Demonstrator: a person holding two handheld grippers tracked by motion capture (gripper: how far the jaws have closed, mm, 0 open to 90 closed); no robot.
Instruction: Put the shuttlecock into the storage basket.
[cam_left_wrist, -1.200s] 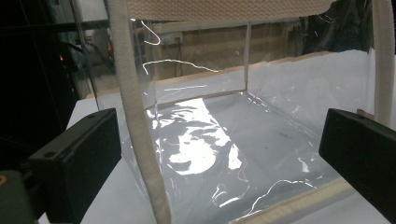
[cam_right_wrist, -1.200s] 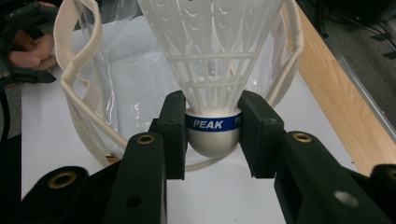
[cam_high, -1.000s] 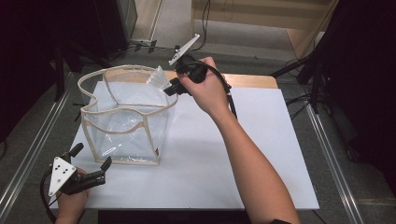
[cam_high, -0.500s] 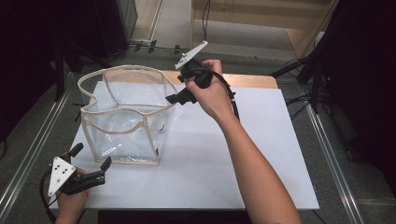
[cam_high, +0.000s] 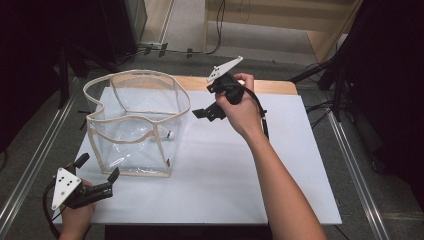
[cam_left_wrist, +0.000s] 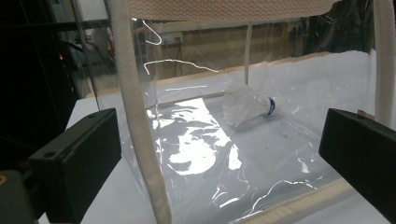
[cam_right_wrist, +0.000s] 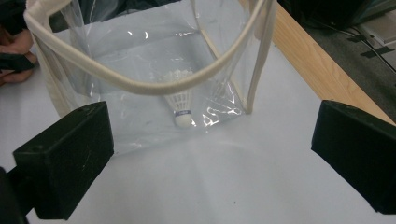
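A white feathered shuttlecock (cam_left_wrist: 246, 106) with a blue band at its rounded cork lies on its side on the floor of a clear plastic bag (cam_high: 135, 125). The bag is a soft box shape, its edges and open rim bound in cream woven tape, and it stands at the left centre of the high view on the white bench (cam_high: 240, 170).

In the left gripper view the shuttlecock sits at the upper right of centre, seen through the glossy, wrinkled film, with one taped corner seam rising just in front of the camera. In the right gripper view it shows at the centre, cork toward the camera, beneath the sagging taped rim.

The right tongs (cam_high: 212, 107) are held above the bench in the upper centre of the high view, just right of the bag's rim, touching nothing. Their blocky black jaws stand wide apart in the right gripper view, with nothing between them.

The left tongs (cam_high: 97, 175) rest low at the lower left of the high view, near the bag's front corner. Their jaws are also spread wide and empty; whether they touch the bag cannot be told.

A strip of bare wood (cam_high: 270, 86) runs along the bench's far edge.
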